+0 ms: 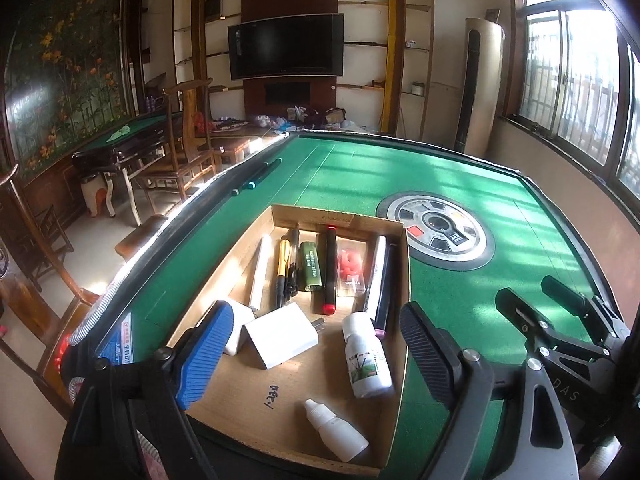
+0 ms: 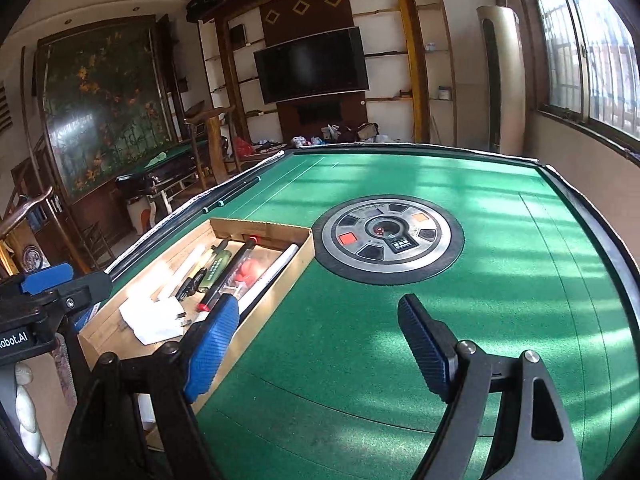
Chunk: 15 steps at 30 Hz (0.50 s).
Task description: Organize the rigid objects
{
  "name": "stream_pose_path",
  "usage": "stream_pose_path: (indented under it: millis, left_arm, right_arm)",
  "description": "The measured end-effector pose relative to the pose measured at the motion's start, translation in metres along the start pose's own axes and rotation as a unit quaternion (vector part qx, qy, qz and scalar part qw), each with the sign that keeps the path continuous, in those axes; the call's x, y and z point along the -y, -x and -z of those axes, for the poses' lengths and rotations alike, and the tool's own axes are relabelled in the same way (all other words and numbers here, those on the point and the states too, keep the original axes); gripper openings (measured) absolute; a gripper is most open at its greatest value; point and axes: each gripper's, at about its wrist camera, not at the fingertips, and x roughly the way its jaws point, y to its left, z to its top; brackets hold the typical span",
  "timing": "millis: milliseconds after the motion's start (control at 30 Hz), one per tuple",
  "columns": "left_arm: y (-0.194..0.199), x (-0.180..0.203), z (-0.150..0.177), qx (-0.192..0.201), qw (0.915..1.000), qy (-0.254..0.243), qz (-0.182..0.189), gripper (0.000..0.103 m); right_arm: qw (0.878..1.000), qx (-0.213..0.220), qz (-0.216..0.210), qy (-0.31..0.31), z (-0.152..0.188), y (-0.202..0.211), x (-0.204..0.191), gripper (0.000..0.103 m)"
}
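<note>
A shallow cardboard box (image 1: 394,227) lies on the green table; it also shows in the right wrist view (image 2: 260,225). Inside lie several pens and markers side by side, a green lighter (image 1: 311,266), a red-capped black marker (image 1: 329,270), a clear case with red pieces (image 1: 351,268), a white charger plug (image 1: 280,334), a white labelled bottle (image 1: 366,356) and a small dropper bottle (image 1: 334,430). My left gripper (image 1: 316,344) is open and empty above the box's near half. My right gripper (image 2: 320,344) is open and empty over bare felt right of the box; it also shows in the left wrist view (image 1: 560,300).
A round control panel (image 1: 436,234) sits in the table's centre, and shows in the right wrist view (image 2: 390,236). Two dark rods with teal tips (image 1: 256,178) lie along the far left rail. Wooden chairs (image 1: 188,148) and another table stand left of the table.
</note>
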Motion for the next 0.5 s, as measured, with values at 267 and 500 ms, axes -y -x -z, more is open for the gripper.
stream_pose_path:
  millis: [267, 500]
  left_arm:
    - [-0.010, -0.016, 0.017, -0.021, 0.9995, 0.023, 0.003, 0.088]
    - [-0.019, -0.038, 0.029, -0.038, 0.9978, 0.050, 0.021, 0.088]
  right_arm:
    - [0.999, 0.003, 0.019, 0.046, 0.011, 0.009, -0.025, 0.089]
    - [0.997, -0.026, 0.020, 0.065, 0.026, -0.002, -0.047, 0.089]
